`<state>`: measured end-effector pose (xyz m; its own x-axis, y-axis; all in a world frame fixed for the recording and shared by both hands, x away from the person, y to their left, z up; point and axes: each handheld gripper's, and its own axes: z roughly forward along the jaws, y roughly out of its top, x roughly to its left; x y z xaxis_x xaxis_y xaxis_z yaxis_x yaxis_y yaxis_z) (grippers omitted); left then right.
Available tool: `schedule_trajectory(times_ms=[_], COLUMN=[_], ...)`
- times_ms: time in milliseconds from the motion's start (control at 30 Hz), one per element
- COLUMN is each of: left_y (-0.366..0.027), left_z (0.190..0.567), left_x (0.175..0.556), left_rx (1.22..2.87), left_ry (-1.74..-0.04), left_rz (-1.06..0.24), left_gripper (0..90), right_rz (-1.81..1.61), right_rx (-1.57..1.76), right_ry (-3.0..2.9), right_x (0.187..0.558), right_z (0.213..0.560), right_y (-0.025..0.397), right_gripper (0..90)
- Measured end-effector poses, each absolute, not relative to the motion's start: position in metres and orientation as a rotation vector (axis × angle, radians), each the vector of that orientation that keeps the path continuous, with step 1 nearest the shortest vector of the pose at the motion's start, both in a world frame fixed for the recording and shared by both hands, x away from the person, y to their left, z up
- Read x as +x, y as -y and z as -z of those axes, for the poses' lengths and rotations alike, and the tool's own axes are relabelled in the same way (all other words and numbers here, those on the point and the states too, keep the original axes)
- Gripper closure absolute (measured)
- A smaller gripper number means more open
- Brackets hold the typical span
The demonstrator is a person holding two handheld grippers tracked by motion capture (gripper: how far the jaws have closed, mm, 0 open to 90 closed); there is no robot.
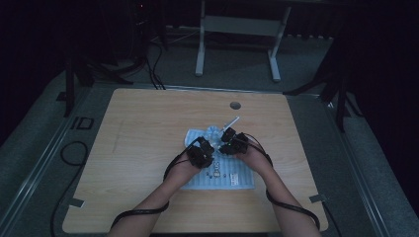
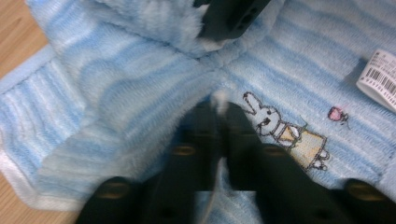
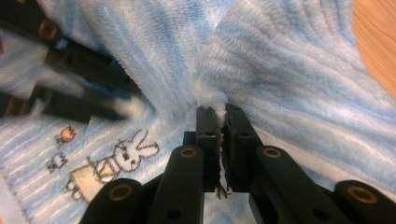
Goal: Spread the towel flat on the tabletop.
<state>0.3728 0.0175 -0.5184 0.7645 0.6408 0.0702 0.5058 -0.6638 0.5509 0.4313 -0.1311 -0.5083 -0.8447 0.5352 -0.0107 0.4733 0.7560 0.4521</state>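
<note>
A light blue striped towel (image 1: 232, 177) with a stitched rabbit (image 2: 280, 133) lies at the middle of the wooden table (image 1: 148, 128). Its far part is bunched up into a raised fold. My left gripper (image 1: 201, 154) is shut on a tuft of the towel's edge (image 2: 219, 109), just left of the rabbit. My right gripper (image 1: 232, 140) is shut on a pinched ridge of the towel (image 3: 217, 112), close beside the left one. In the right gripper view the towel (image 3: 289, 70) rises behind the jaws and the rabbit (image 3: 116, 158) lies at lower left.
A white barcode label (image 2: 378, 77) hangs off the towel's edge. A round cable hole (image 1: 235, 105) sits at the table's far middle. Beyond the table stands a white desk frame (image 1: 237, 24). Cables (image 1: 74, 153) lie on the floor at left.
</note>
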Motion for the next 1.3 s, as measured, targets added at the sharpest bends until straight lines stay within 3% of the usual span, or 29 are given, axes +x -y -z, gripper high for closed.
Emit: schedule_trajectory(times_ms=[367,767,967,1300], left_y=[-0.038,-0.105,-0.129,-0.129], left_z=[0.491,0.471,0.481,0.518], left_x=[0.356,0.344,0.347,0.365], left_rx=[2.377,2.257,2.214,2.275], left_ry=[-0.851,-0.971,-1.052,-1.152], left_rz=[-0.413,-0.45,-0.369,-0.332], left_gripper=[87.8,87.8,87.7,84.2], right_rz=[-0.65,-0.691,-0.7,-0.556], right_rx=[0.827,0.97,1.028,1.063], right_ry=[-2.75,-2.652,-2.648,-2.736], right_x=[0.432,0.436,0.435,0.441], right_z=[0.479,0.464,0.469,0.507], right_y=[0.153,0.208,0.225,0.211], right_gripper=[87.0,87.0,86.9,85.4])
